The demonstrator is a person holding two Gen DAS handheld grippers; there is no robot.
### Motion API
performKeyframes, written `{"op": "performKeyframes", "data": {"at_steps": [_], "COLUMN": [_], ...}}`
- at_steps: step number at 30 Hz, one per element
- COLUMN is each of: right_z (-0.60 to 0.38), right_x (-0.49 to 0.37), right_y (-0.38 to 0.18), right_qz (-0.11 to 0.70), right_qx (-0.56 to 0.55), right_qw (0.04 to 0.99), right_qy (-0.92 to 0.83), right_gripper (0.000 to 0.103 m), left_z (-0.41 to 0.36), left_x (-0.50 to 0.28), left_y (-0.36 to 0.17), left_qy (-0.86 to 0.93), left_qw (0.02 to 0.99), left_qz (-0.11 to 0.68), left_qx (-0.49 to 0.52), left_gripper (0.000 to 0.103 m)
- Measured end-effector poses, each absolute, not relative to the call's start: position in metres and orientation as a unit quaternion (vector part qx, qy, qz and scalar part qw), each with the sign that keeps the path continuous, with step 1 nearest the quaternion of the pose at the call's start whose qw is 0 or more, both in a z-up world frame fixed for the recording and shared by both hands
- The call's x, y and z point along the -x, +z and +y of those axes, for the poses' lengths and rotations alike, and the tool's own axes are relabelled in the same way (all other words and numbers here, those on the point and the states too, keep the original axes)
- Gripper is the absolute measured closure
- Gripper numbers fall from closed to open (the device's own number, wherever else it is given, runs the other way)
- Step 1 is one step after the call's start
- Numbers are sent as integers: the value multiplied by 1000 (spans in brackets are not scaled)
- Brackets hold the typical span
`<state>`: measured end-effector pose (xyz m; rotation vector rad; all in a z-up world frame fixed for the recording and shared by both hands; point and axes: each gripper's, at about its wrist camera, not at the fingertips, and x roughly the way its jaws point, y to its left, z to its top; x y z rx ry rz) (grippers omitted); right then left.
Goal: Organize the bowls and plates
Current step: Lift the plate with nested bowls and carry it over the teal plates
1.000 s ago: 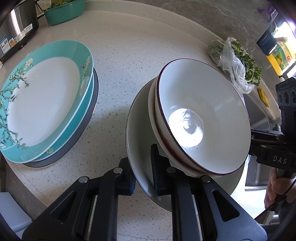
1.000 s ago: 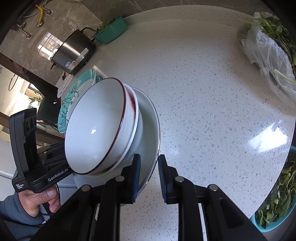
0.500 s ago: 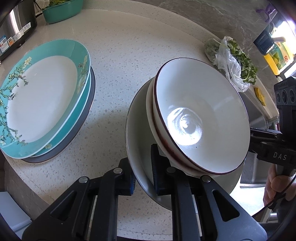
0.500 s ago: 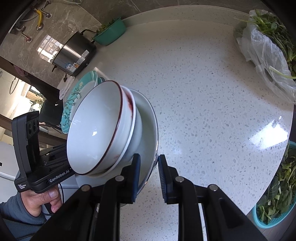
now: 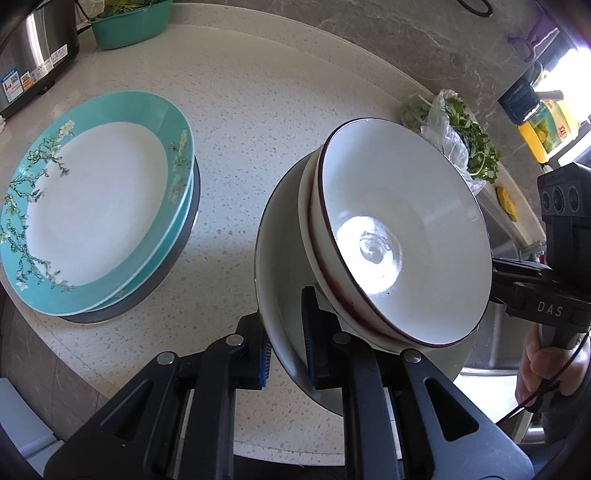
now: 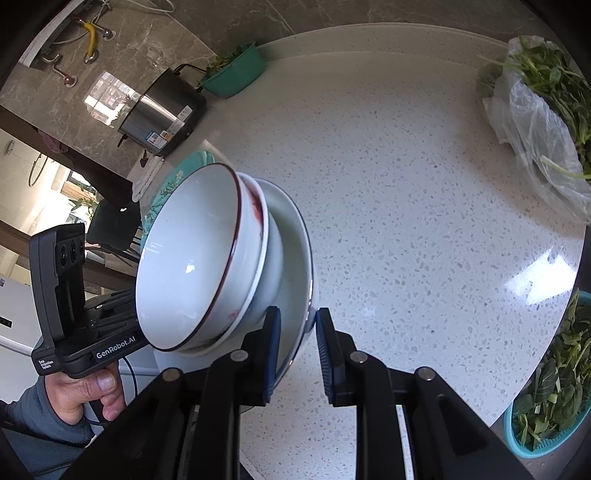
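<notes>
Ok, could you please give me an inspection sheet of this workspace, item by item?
Surface: white speckled stone countertop, partly in sunlight.
Job's things: pale round plate carrying two stacked white bowls with dark red rims; stack of teal floral plates lying on the countertop.
Clutter: clear plastic bag of greens; teal basket of greens; teal basin of greens; steel cooker.
Grippers: left claw and right claw each shut on the pale round plate's rim, on opposite sides.
Cables: black cord at the steel cooker.
Surroundings: grey marble wall; wall pipes.
</notes>
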<state>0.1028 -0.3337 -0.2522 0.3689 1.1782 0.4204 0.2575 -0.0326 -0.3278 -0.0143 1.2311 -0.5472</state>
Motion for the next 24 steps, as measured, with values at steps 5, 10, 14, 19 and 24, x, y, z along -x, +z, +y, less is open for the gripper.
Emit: {"op": "performKeyframes", "data": {"at_steps": [5, 10, 14, 19, 24], "right_z": [-325, -314, -299, -272, -239], "right_x": [-110, -116, -124, -141, -164], "right_y": [-242, -232, -223, -212, -203], "right_qz": [542, 537, 532, 527, 524], "right_qx": [-169, -167, -163, -154, -144], "right_qw": [797, 798, 798, 796, 793], "right_qy": [206, 218, 232, 255, 277], "right_gripper": [81, 81, 81, 81, 81], "left_z": [-19, 0, 20, 53, 95], "left_x": [-260, -265, -272, -288, -313], "left_y": [-316, -298, -279, -258, -240], "left_qy": [-250, -243, -233, -217, -201], "left_qw": [785, 790, 798, 810, 819], "left_qz": [567, 562, 554, 545, 536], "left_qx": [14, 25, 27, 29, 30], "left_gripper": [91, 91, 90, 90, 91]}}
